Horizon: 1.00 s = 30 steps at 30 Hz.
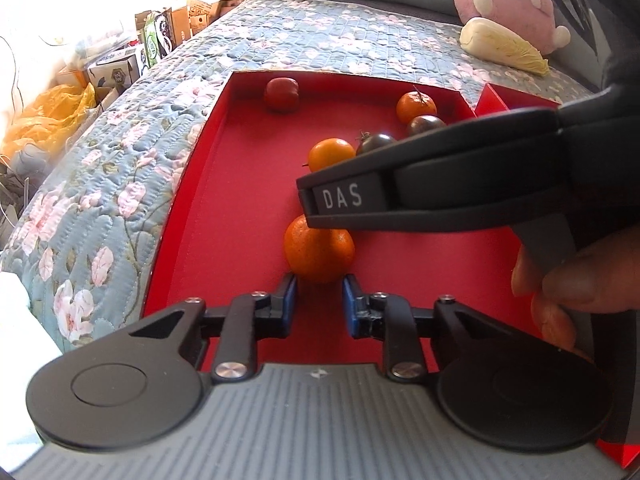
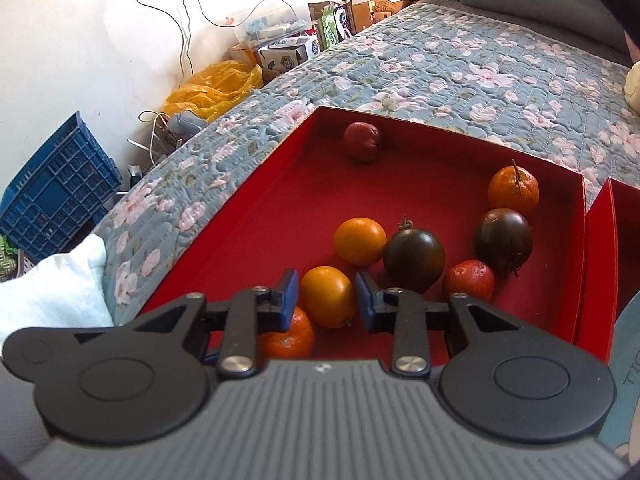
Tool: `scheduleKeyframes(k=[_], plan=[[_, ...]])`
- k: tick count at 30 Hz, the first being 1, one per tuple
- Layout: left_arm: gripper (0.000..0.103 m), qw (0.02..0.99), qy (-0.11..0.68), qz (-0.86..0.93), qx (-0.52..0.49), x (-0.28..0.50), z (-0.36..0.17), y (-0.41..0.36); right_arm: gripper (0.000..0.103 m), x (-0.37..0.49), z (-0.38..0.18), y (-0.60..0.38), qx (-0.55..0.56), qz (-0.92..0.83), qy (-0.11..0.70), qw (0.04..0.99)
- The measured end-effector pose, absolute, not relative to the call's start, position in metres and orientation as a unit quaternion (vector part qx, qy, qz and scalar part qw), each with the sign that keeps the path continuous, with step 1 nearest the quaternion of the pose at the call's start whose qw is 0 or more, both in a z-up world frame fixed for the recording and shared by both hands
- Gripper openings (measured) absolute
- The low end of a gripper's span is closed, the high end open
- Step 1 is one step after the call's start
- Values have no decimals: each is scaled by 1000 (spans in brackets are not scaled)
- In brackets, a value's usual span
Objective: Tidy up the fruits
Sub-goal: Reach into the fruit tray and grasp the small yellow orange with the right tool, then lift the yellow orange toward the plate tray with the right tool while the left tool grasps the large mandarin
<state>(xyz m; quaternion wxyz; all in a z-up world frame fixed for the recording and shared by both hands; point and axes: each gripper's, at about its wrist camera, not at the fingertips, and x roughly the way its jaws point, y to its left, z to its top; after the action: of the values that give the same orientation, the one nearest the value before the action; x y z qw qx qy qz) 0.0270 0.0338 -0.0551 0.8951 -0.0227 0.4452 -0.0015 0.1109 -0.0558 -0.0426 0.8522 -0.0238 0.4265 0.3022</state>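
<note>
Left wrist view shows the left gripper (image 1: pixel 319 286) clamped on a mandarin (image 1: pixel 319 254) near the front of the red tray (image 1: pixel 224 184), with the right gripper's black body crossing above it. Only the right wrist view shows the right gripper (image 2: pixel 327 294) clamped on a yellow-orange fruit (image 2: pixel 327 297), and a small red fruit (image 2: pixel 468 280) just right of it.

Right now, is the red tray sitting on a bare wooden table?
No. The red tray rests on a blue quilted bedspread with pink flowers, not on wood.
</note>
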Motion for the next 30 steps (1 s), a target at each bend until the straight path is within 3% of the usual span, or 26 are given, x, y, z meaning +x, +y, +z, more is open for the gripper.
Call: scheduleKeyframes(k=[3, 11, 14, 30], plan=[[24, 895, 445, -2, -28, 25, -54, 35, 38, 113, -44, -59, -2, 292, 431, 854], [20, 895, 444, -13, -34, 21, -52, 33, 35, 109, -45, -65, 19, 288, 425, 858], [13, 896, 442, -16, -33, 19, -51, 32, 35, 106, -44, -73, 30, 273, 420, 865], [12, 903, 428, -21, -30, 12, -44, 24, 35, 69, -19, -126, 82, 223, 380, 894]])
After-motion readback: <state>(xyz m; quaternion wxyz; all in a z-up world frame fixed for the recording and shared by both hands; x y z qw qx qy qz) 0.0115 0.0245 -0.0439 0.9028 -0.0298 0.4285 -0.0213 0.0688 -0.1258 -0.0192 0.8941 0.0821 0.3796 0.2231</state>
